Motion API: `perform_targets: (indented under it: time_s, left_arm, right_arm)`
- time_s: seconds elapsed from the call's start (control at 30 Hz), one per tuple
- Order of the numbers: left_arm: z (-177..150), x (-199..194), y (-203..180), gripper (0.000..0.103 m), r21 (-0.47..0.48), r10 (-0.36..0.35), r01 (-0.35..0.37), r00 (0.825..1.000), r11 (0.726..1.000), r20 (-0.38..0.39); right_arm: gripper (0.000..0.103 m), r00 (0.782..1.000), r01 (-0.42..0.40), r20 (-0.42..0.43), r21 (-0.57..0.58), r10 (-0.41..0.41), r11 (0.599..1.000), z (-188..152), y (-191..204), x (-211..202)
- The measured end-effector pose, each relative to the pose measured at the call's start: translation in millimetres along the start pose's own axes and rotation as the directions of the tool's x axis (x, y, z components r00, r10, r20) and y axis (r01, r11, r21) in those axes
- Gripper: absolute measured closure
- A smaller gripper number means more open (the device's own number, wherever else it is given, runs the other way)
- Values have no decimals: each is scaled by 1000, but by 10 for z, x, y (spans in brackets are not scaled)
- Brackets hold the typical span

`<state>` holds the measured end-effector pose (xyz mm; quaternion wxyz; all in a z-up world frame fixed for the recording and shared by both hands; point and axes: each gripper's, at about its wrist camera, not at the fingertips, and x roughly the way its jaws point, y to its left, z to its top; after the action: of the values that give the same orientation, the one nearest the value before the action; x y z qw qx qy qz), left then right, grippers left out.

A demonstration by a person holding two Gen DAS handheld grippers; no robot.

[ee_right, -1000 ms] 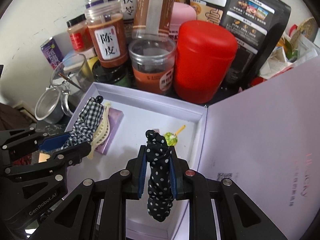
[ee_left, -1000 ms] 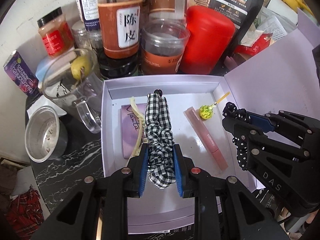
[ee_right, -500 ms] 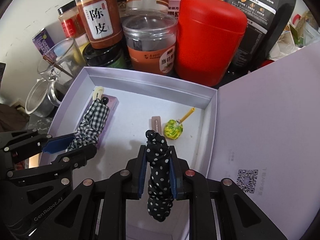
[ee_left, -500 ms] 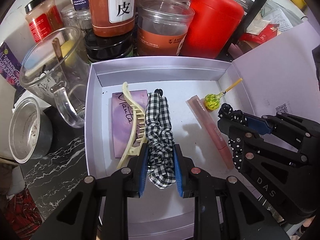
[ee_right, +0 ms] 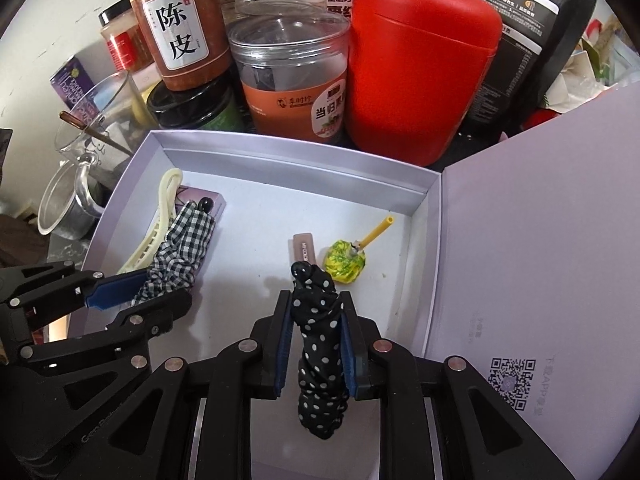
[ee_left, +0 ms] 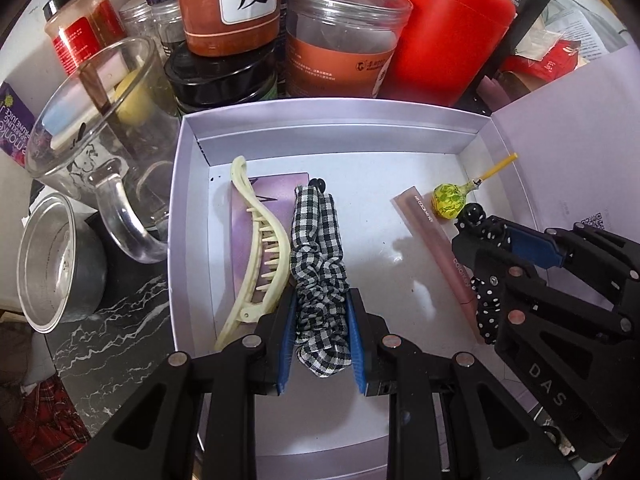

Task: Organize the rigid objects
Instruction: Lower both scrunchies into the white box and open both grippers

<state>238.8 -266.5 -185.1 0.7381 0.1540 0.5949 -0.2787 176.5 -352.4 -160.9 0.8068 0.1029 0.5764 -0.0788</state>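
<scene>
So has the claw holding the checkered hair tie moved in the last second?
Yes. The left claw, shut on the checkered hair tie, has moved forward and down into the lavender box, toward the red canister.

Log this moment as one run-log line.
left gripper: shut on checked scrunchie | right gripper: shut on dotted scrunchie | both over lilac box

Red canister [ee_left: 448, 36], glass mug [ee_left: 108, 128], jars [ee_right: 292, 80]

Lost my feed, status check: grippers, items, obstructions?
Left gripper shut on checked scrunchie. Right gripper shut on polka-dot scrunchie. Both over box; lollipop ahead of right.
</scene>
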Motion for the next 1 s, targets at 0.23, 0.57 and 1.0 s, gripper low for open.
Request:
perform_targets:
  time_s: [0.23, 0.57, 1.0]
  left_arm:
    - [-18, -27, -64, 79, 22, 36, -35, 999, 999, -25]
    - [-27, -272, -79, 73, 10, 68, -68, 998, 998, -9]
    - [-50, -730, 71, 29, -29, 59, -57, 996, 998, 62]
  right_arm:
    - [67, 999, 34, 8, -11, -34, 999, -25, 26, -103]
    - [67, 998, 47, 30, -2, -47, 999, -22, -17, -321]
    - [65, 996, 55, 75, 23, -56, 998, -54, -38, -631]
